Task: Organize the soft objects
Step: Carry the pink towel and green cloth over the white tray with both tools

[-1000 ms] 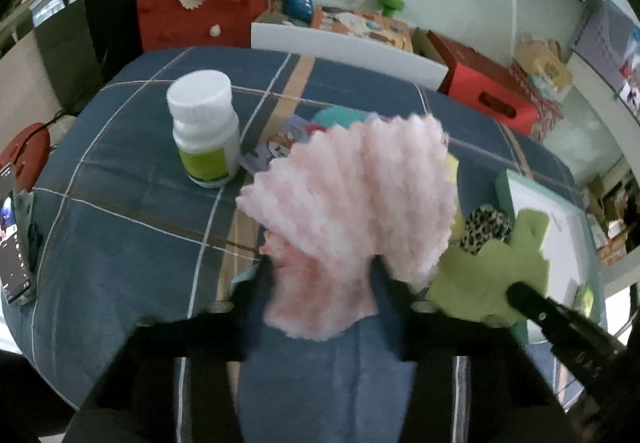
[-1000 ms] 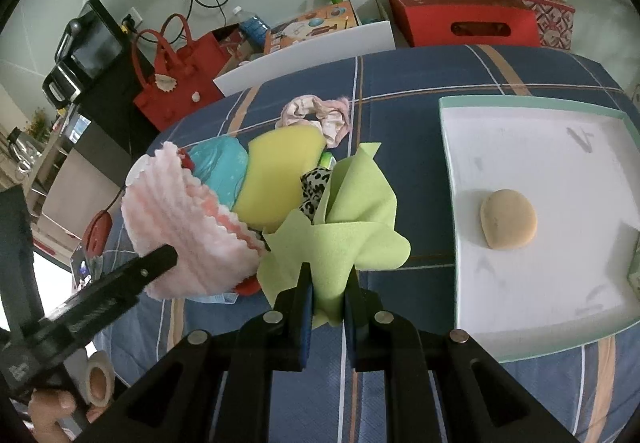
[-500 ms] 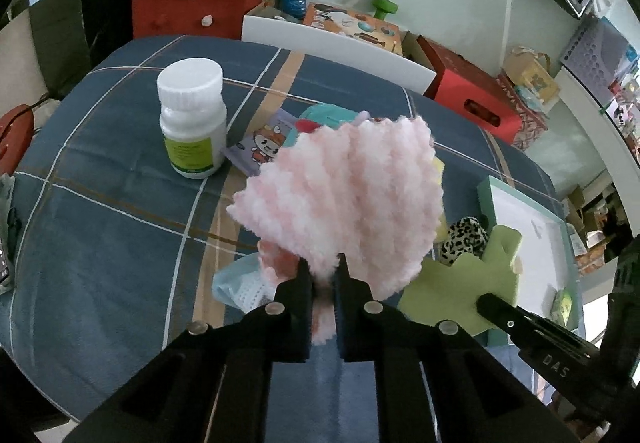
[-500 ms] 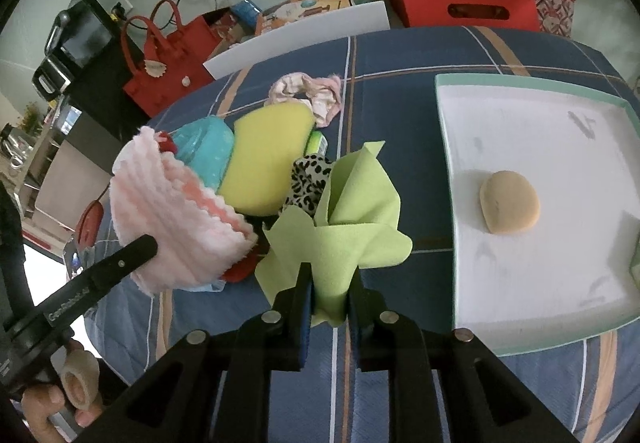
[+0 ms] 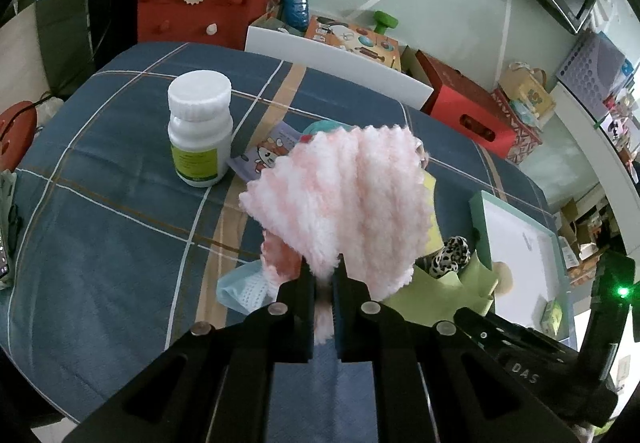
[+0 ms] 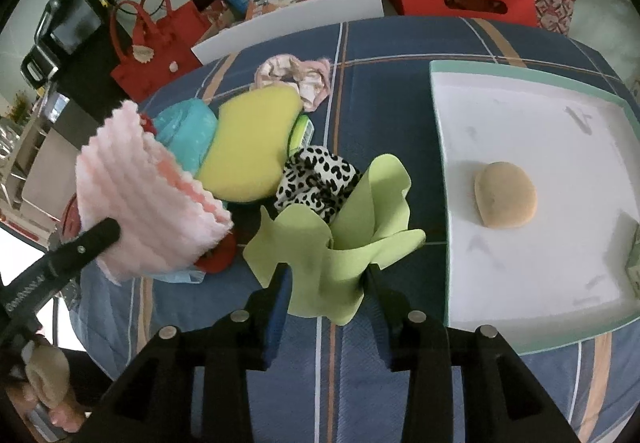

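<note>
My left gripper (image 5: 323, 275) is shut on a fluffy pink cloth (image 5: 344, 199) and holds it above the blue plaid table; the cloth also shows in the right wrist view (image 6: 148, 195). My right gripper (image 6: 326, 275) now stands open, with a lime green cloth (image 6: 340, 243) loose between its jaws, left of the white tray (image 6: 540, 111). A tan sponge puff (image 6: 505, 194) lies in the tray. A yellow sponge (image 6: 248, 147), a leopard scrunchie (image 6: 316, 179), a teal item (image 6: 184, 131) and a pink scrunchie (image 6: 296, 77) lie on the table.
A white pill bottle (image 5: 200, 127) stands at the left of the table. A blue face mask (image 5: 240, 287) and a cartoon packet (image 5: 264, 157) lie near the pile. A red bag (image 5: 200, 11), red box (image 6: 456, 3) and white board (image 6: 288, 23) stand behind the table.
My right gripper has opened and let go of the green cloth. My left gripper, open a second ago, closed on the pink cloth and keeps it lifted.
</note>
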`<action>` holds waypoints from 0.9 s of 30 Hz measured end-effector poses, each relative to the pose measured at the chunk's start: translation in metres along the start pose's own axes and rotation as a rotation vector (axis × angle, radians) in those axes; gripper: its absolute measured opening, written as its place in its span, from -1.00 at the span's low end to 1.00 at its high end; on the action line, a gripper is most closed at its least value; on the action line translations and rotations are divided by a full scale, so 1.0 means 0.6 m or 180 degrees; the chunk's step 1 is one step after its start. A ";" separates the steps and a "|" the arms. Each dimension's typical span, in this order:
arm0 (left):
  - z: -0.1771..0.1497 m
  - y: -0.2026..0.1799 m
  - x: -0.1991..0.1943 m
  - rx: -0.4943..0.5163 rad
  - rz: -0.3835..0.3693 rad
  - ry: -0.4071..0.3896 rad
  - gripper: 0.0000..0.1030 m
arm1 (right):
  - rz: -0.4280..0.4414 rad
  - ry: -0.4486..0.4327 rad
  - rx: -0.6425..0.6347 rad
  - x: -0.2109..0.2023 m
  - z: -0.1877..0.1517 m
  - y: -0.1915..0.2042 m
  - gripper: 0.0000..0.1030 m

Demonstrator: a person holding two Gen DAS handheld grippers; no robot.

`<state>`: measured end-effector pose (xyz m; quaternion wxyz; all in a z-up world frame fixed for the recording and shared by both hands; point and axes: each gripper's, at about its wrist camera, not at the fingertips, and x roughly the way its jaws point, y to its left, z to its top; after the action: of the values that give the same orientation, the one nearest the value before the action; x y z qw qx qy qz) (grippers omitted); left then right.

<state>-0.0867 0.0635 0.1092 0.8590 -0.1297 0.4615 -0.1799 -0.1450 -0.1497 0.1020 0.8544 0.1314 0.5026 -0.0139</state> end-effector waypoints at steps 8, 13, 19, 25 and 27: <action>0.000 0.006 0.003 -0.0057 -0.0028 0.0029 -0.87 | -0.0046 -0.0003 -0.0007 0.004 0.000 -0.008 -0.79; 0.000 0.005 0.003 -0.0066 -0.0040 0.0025 -0.87 | 0.0018 -0.0078 -0.0027 -0.005 0.003 -0.003 -0.86; 0.001 0.007 -0.006 -0.0091 -0.0071 -0.0051 -0.87 | 0.0261 -0.0426 0.0018 -0.061 0.009 0.002 -0.87; 0.004 0.007 -0.027 -0.0117 -0.0145 -0.0221 -0.87 | 0.0486 -0.0764 0.0043 -0.111 0.012 0.006 -0.88; 0.006 0.005 -0.034 -0.0117 -0.0180 -0.0276 -0.87 | 0.0554 -0.0853 0.0062 -0.125 0.013 0.006 -0.88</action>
<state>-0.0932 0.0753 0.1253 0.8702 -0.1661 0.4232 -0.1898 -0.1748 -0.1560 0.1711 0.9104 0.1796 0.3707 0.0379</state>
